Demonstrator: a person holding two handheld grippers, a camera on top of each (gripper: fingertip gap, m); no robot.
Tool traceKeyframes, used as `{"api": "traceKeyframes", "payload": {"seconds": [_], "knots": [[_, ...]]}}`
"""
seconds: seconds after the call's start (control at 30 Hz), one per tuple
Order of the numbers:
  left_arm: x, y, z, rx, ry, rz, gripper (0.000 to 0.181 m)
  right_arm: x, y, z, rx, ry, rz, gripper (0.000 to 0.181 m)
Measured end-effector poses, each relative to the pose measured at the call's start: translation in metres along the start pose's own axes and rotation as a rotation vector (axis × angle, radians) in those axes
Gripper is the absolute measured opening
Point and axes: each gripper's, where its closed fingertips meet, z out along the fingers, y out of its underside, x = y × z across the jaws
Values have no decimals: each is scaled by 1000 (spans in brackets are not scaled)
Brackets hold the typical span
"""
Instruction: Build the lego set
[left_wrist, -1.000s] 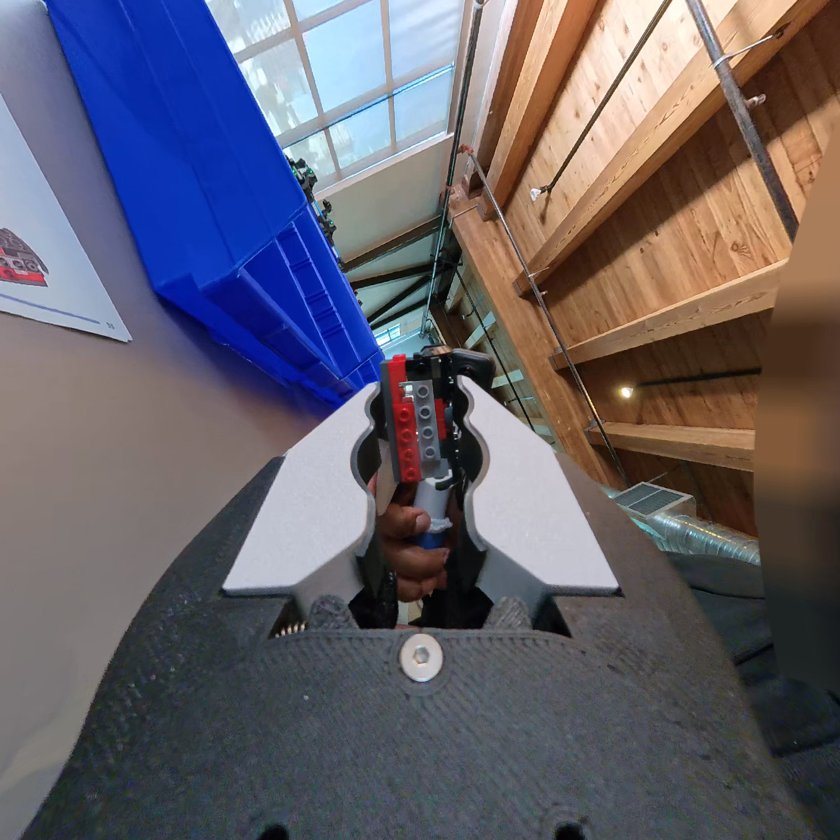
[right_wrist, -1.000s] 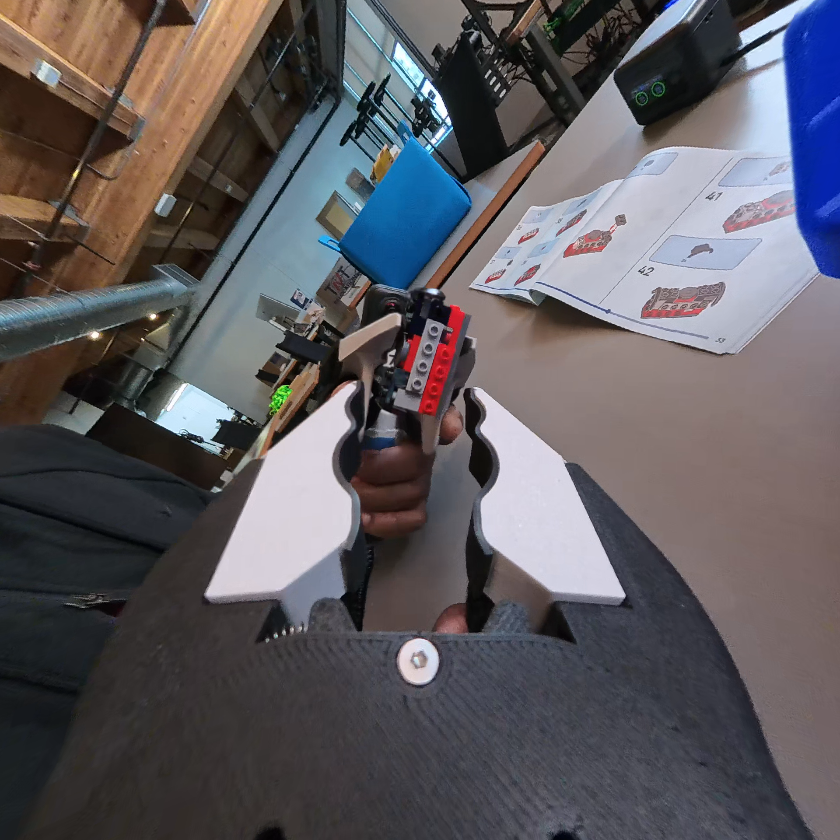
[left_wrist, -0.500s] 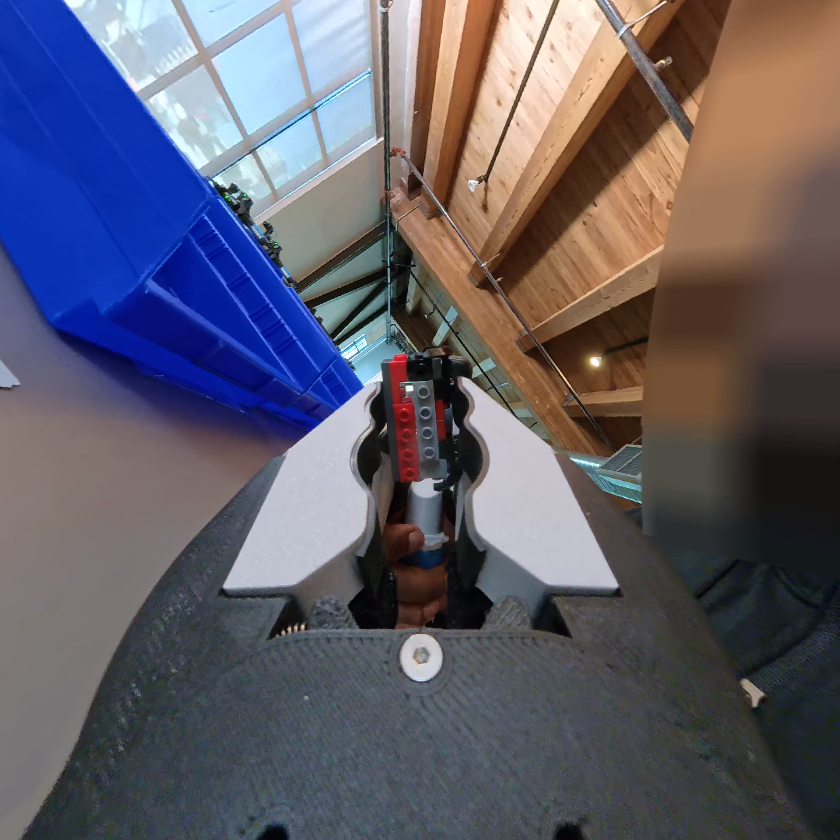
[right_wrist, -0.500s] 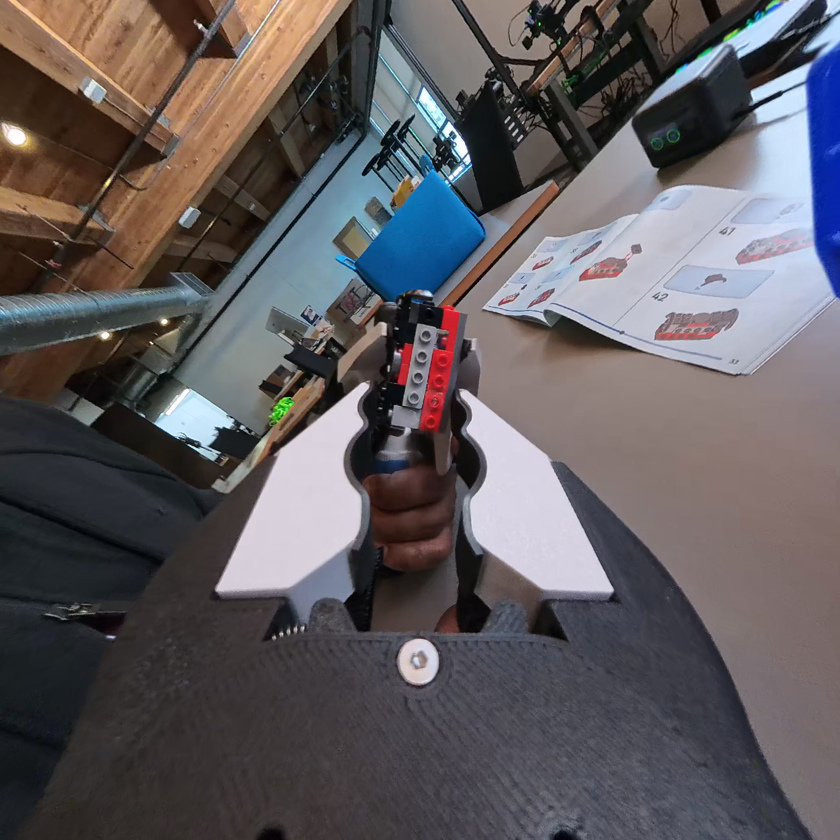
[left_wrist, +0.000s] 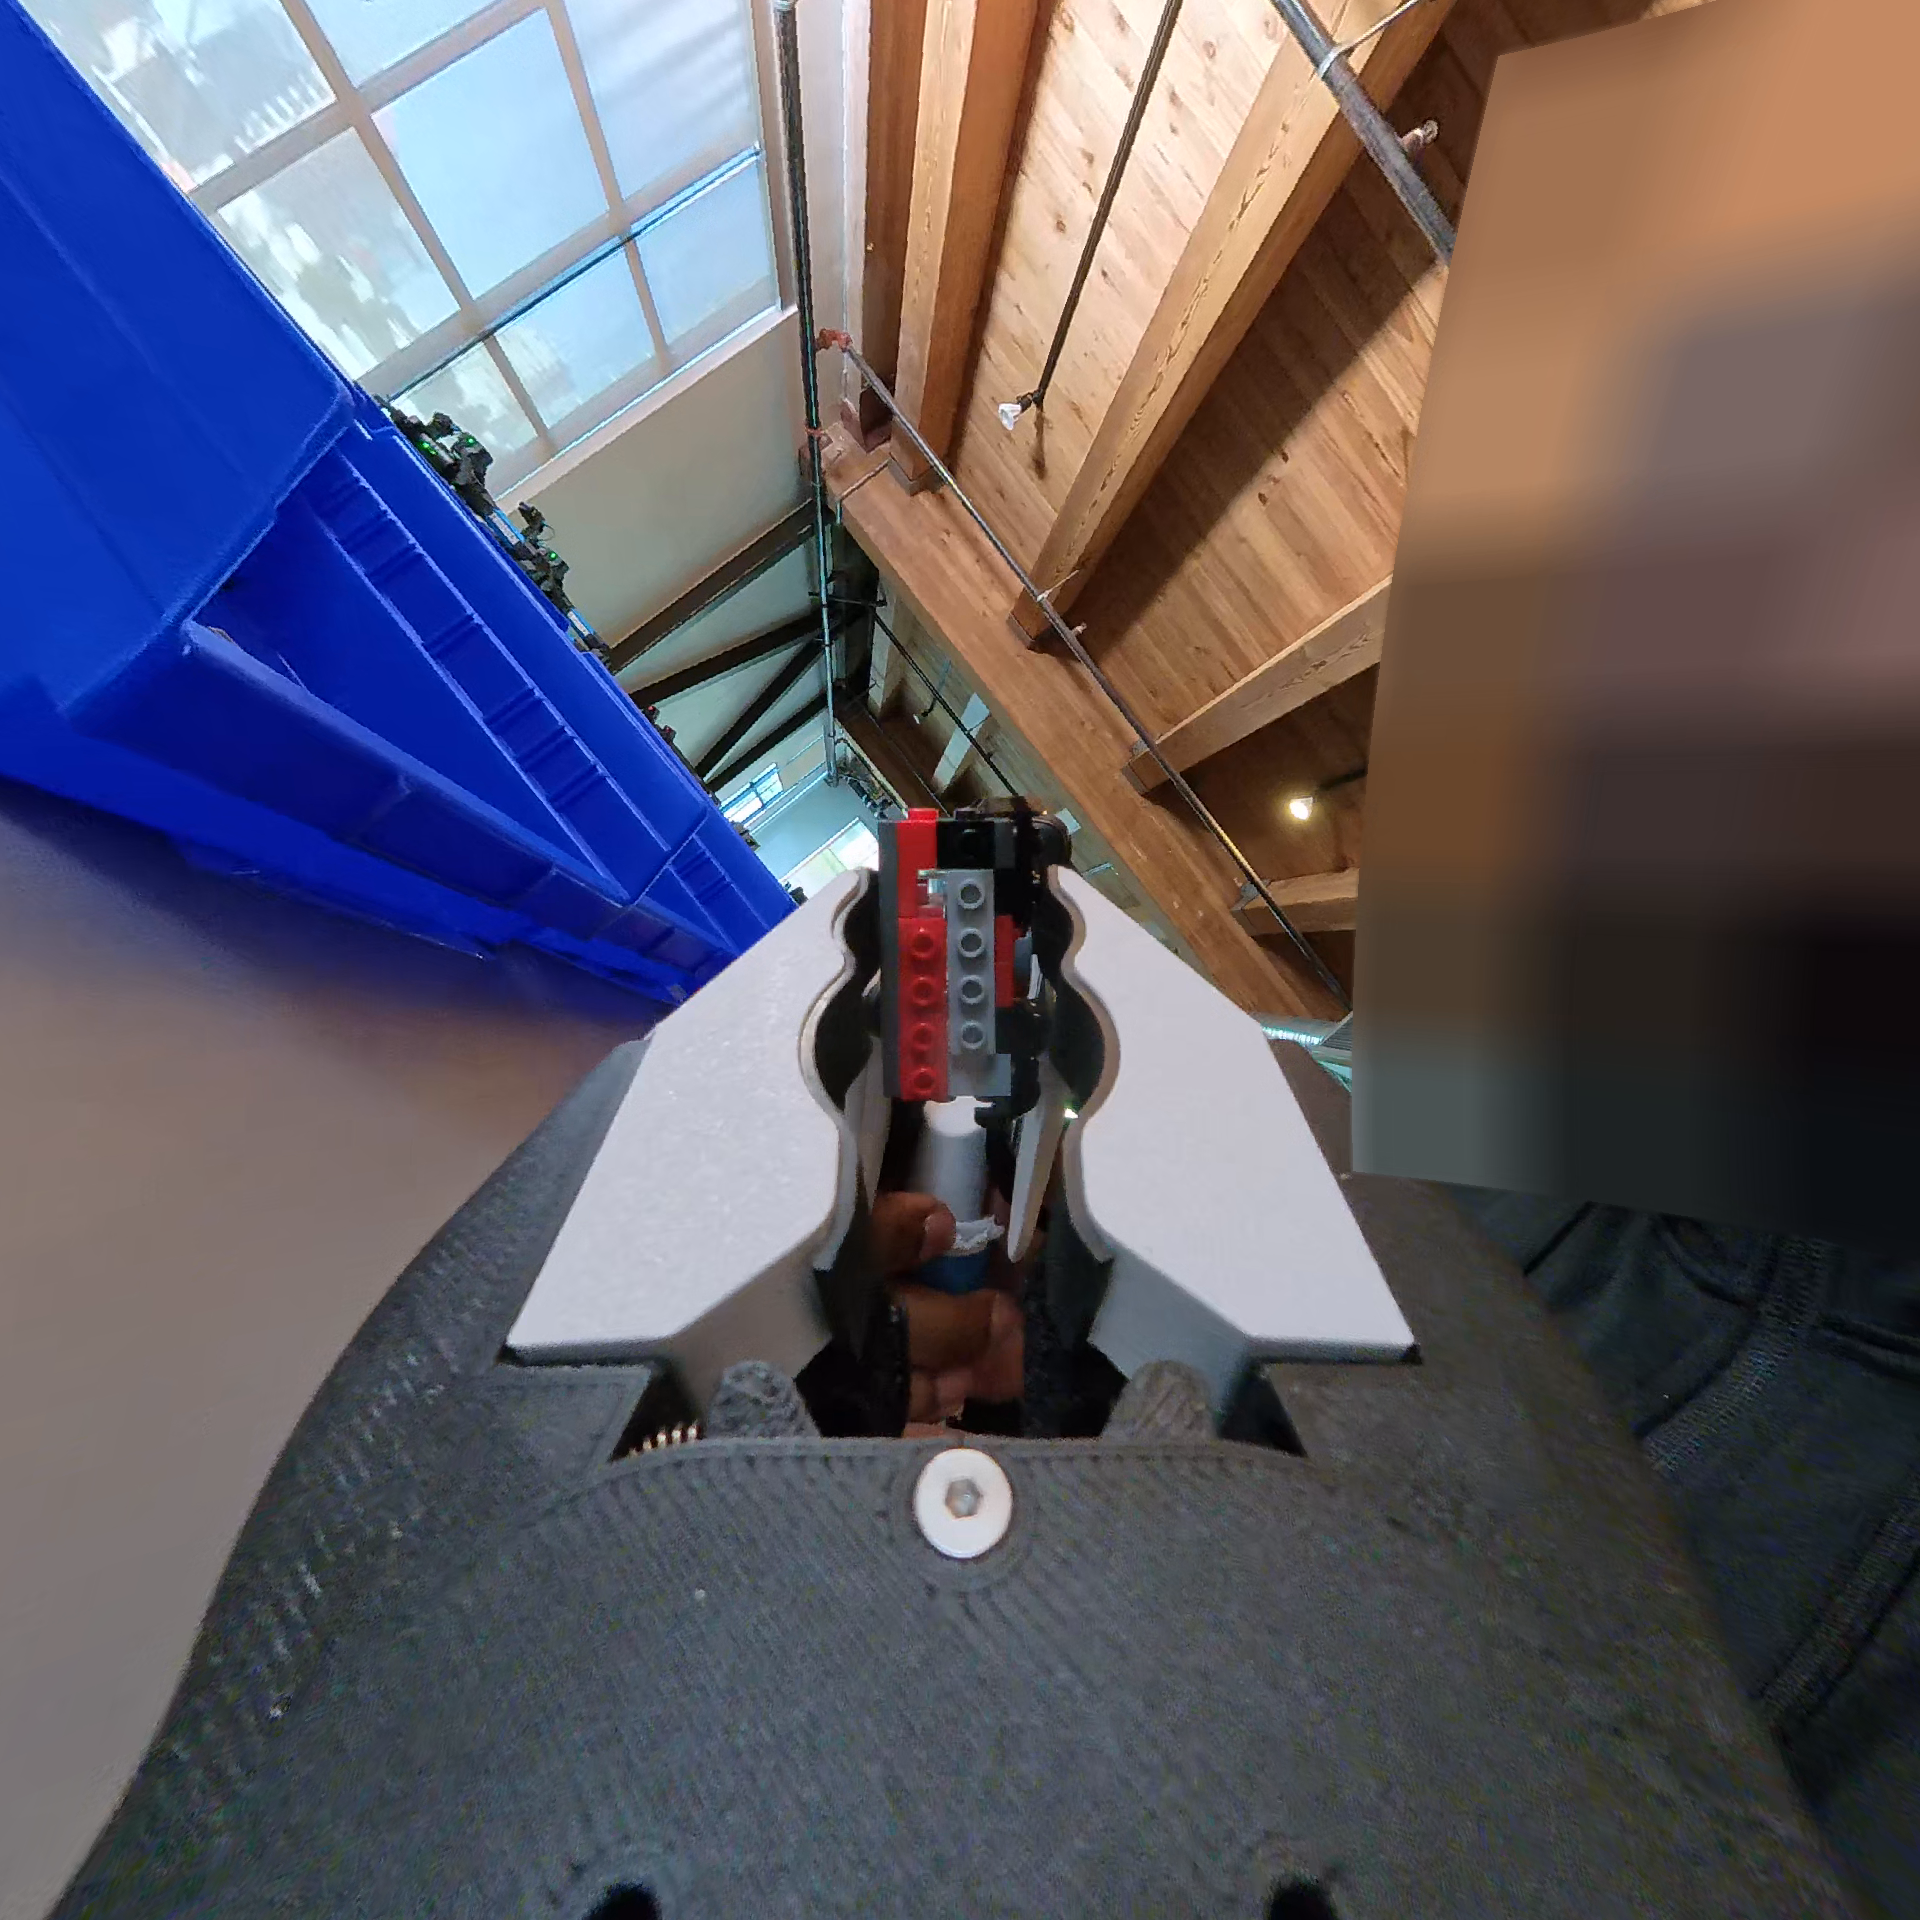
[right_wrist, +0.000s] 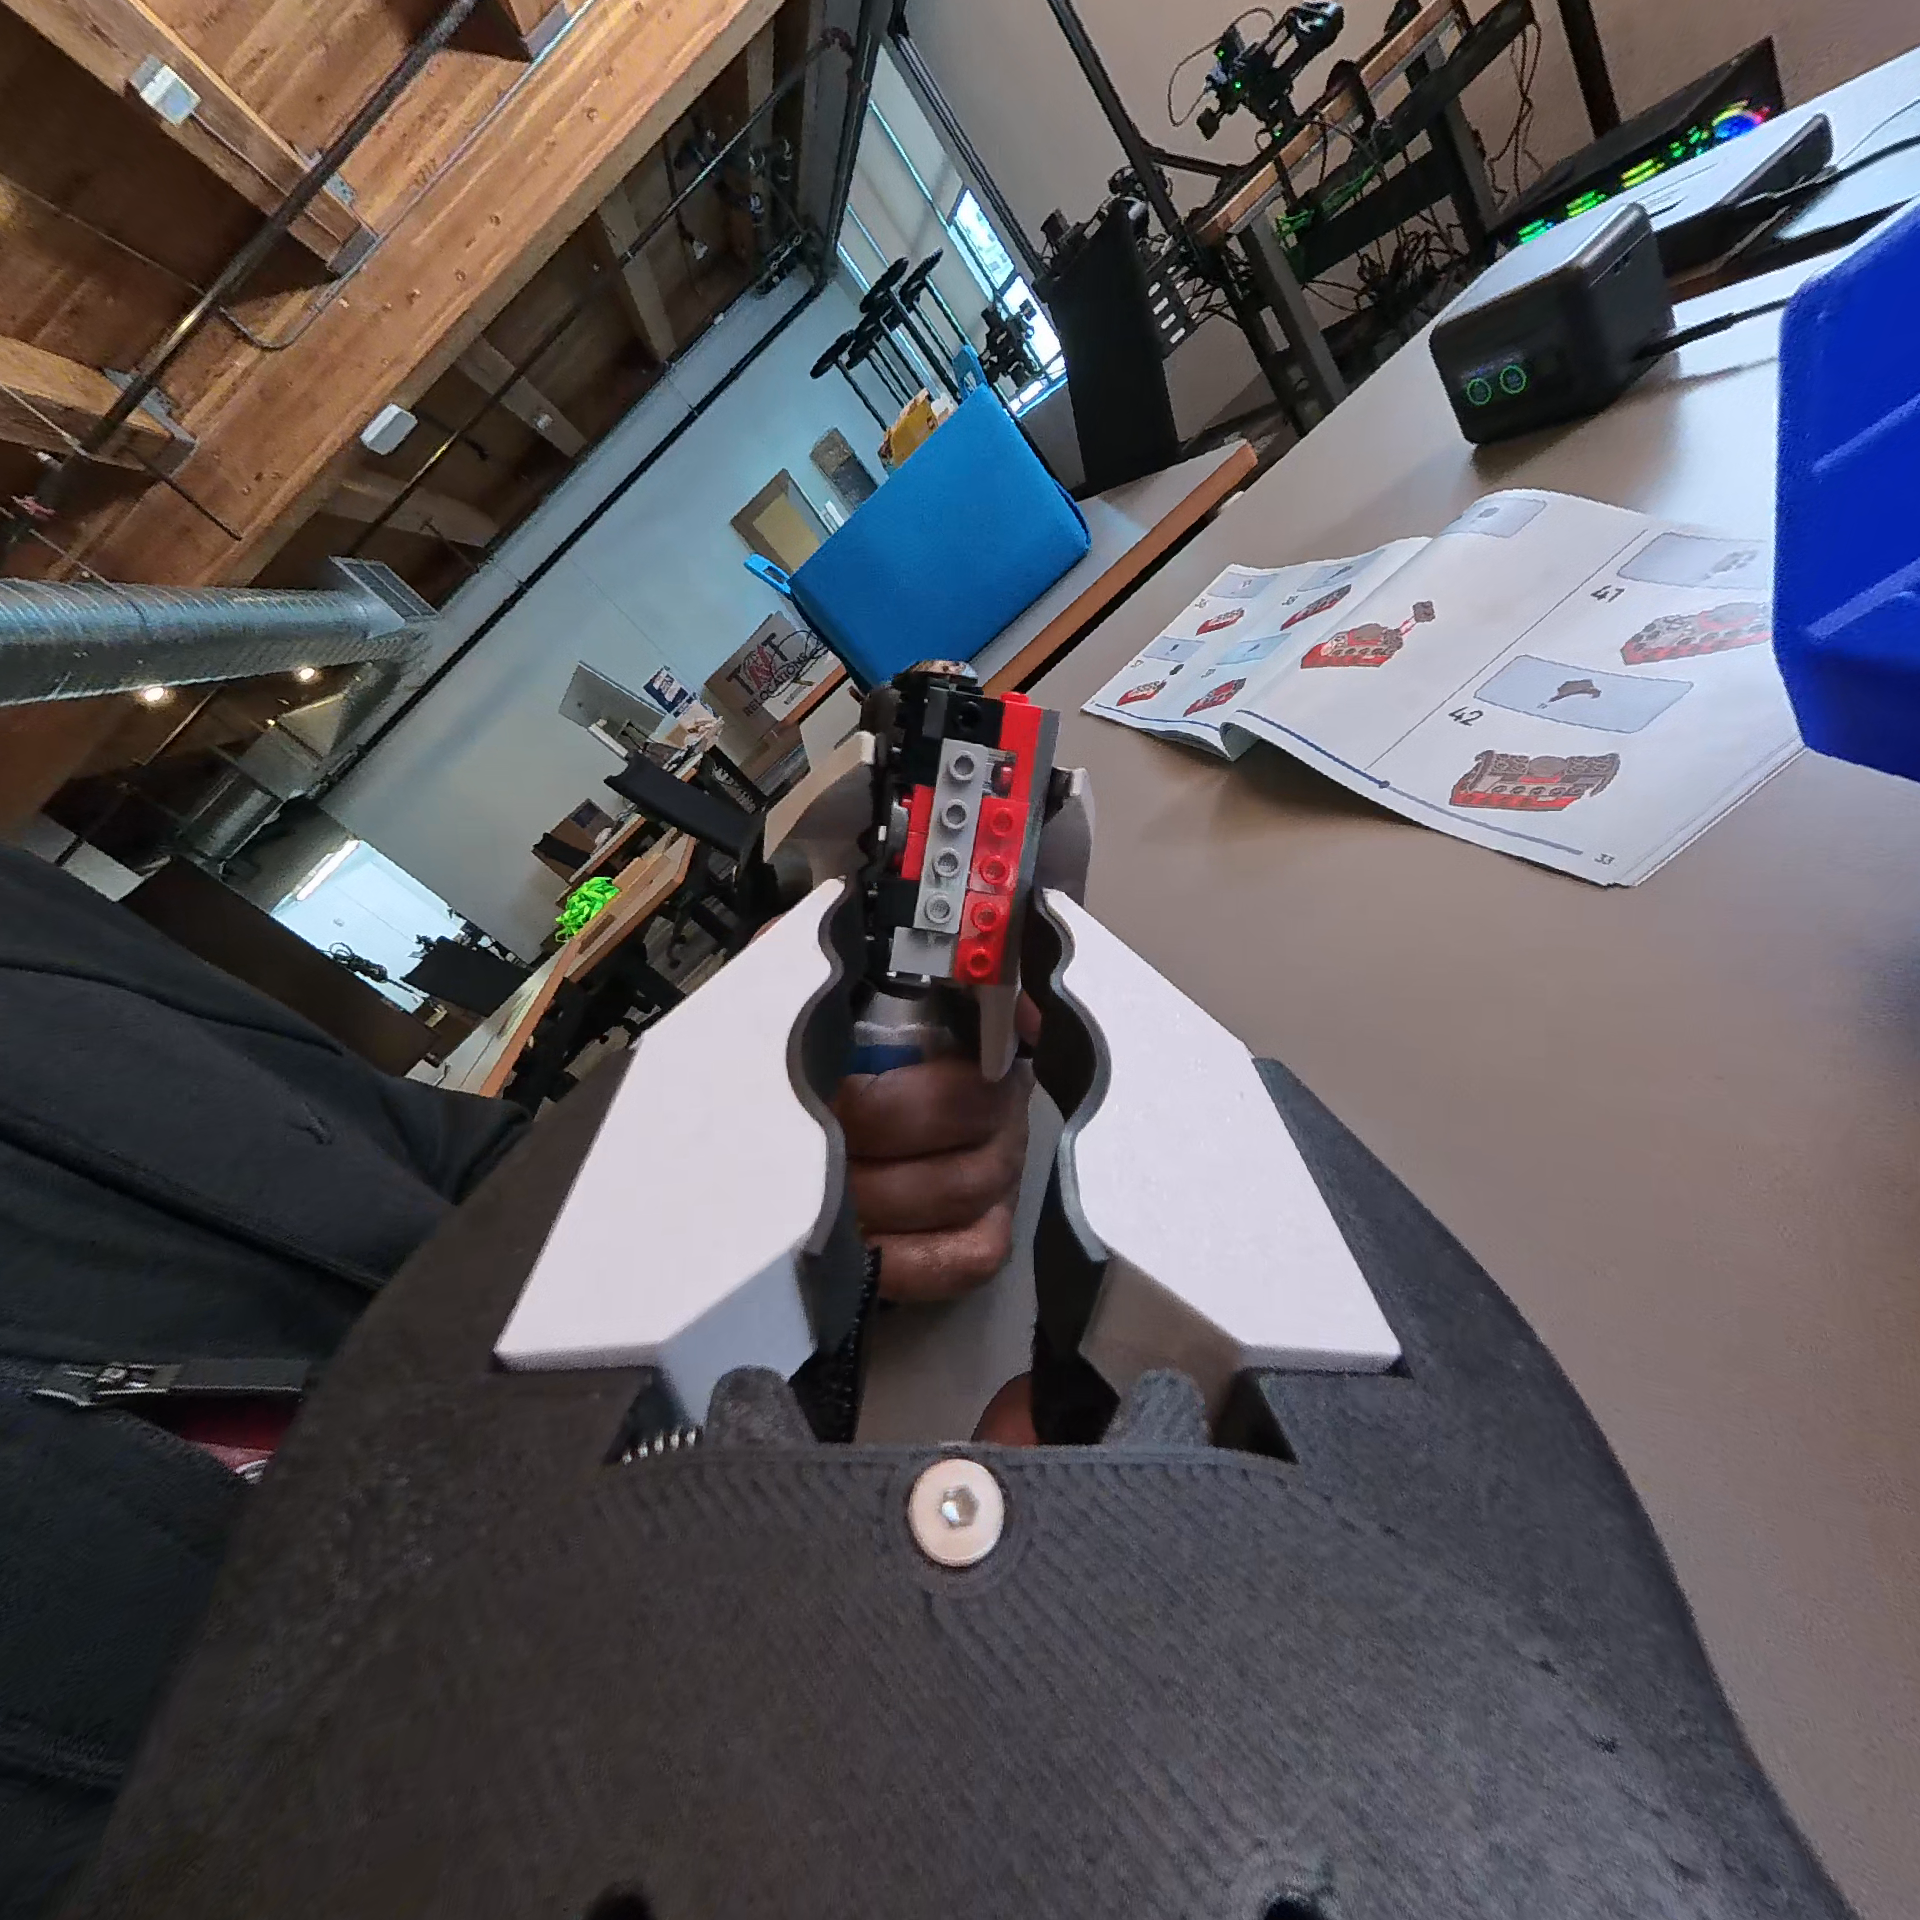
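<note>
Lego assembly (left_wrist: 956, 977): far side hidden; its lower end is masked by the grey fingers (left_wrist: 727, 1122) of the left gripper. Blue bin (right_wrist: 1849, 499): cut off by the right edge of the right wrist view. Instruction booklet (right_wrist: 1455, 686) near the bench's far edge: diagrams too small to resolve. Mosaic patch covers the left wrist view's right side.

Printed step numbers on open instruction booklet (right_wrist: 1455, 707), dark lettering on far cardboard box (right_wrist: 774, 675)

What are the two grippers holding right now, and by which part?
Both the left gripper and right gripper clamp the same red, grey and black lego assembly by its flat sides, from opposite ends.
</note>
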Motion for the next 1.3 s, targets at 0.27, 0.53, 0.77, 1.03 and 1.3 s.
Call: {"api": "traceKeyframes", "payload": {"seconds": [0.27,0.53,0.77,1.03,1.3], "knots": [[-2,2,1,-5,-29,33,29,1,1,-1,-3,27,-13,28],[-8,3,-1,-37,-137,101,30,2,3,1,27,-45,72,29],[-19,-9,-6,41,-232,-4,29,8,4,3,61,-55,103,56],[-35,-30,-29,174,-252,-323,29,12,-2,-6,48,83,-390,60],[-32,-35,-41,211,-222,-467,29,7,1,10,-170,162,-1232,53]]}}
